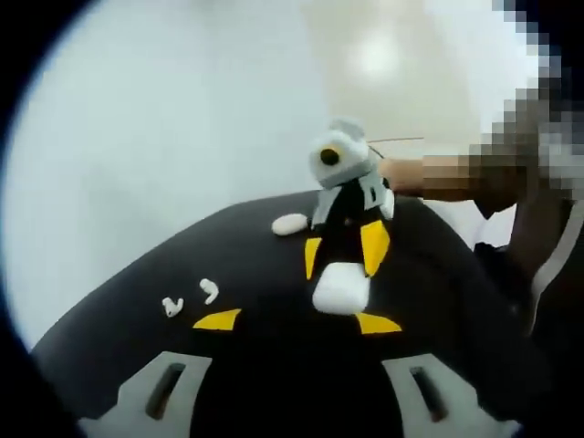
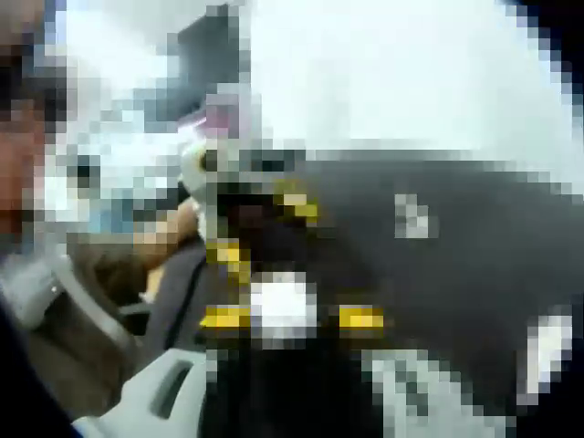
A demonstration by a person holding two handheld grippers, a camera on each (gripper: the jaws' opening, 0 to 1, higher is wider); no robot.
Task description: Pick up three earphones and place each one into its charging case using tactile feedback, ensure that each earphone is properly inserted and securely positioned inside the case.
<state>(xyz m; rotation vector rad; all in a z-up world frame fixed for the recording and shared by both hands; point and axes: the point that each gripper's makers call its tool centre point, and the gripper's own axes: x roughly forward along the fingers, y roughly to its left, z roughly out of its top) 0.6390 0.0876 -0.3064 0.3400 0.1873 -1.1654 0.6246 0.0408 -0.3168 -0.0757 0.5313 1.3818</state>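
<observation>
On black mat (image 1: 274, 365) — two earphones (image 1: 209, 290), stems roughly upright.

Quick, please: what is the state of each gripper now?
Left gripper: open, holding nothing.
Right gripper: open, holding nothing.

Two white earphones (image 1: 172, 306) (image 1: 210, 291) lying loose on black mat, side by side, slightly apart. White charging case (image 1: 340, 288), rounded, resting on mat between yellow markers. Second white case (image 1: 289, 224) farther back on mat, lying flat, lid apparently closed. Right gripper view too pixelated for detail.
</observation>
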